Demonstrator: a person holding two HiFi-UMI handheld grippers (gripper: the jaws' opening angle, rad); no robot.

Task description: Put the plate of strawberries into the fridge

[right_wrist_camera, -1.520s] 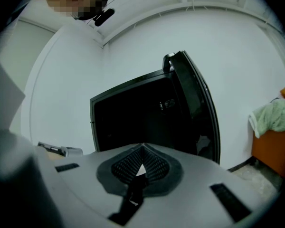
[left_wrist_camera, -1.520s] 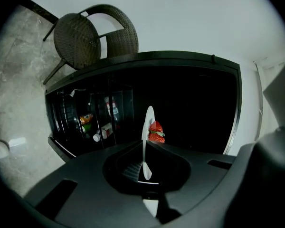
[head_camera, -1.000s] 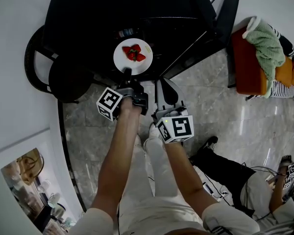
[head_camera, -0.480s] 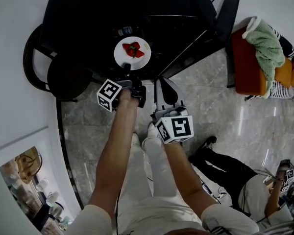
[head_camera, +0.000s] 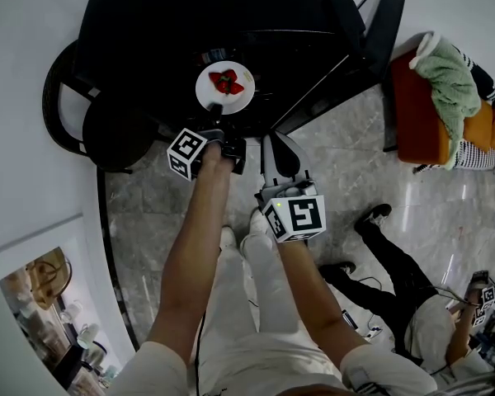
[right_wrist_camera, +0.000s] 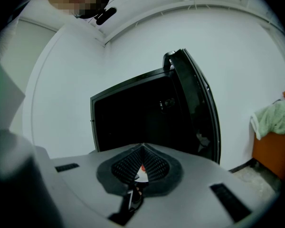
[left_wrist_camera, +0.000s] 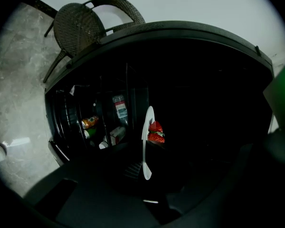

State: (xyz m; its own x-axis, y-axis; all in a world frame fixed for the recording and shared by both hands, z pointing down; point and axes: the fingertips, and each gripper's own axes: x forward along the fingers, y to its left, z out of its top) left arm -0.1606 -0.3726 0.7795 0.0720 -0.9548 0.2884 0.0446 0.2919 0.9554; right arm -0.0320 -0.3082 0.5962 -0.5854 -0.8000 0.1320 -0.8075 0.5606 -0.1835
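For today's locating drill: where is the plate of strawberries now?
Head view, top centre: the plate is gripped at its near rim by the left claw, at the open fridge's mouth, with a chair to its left.

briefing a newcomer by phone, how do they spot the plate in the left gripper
Find the black fridge, door open, against the white wall. At its dark opening the left gripper pinches the rim of a round white plate. It is the only thing there with red strawberries on it.
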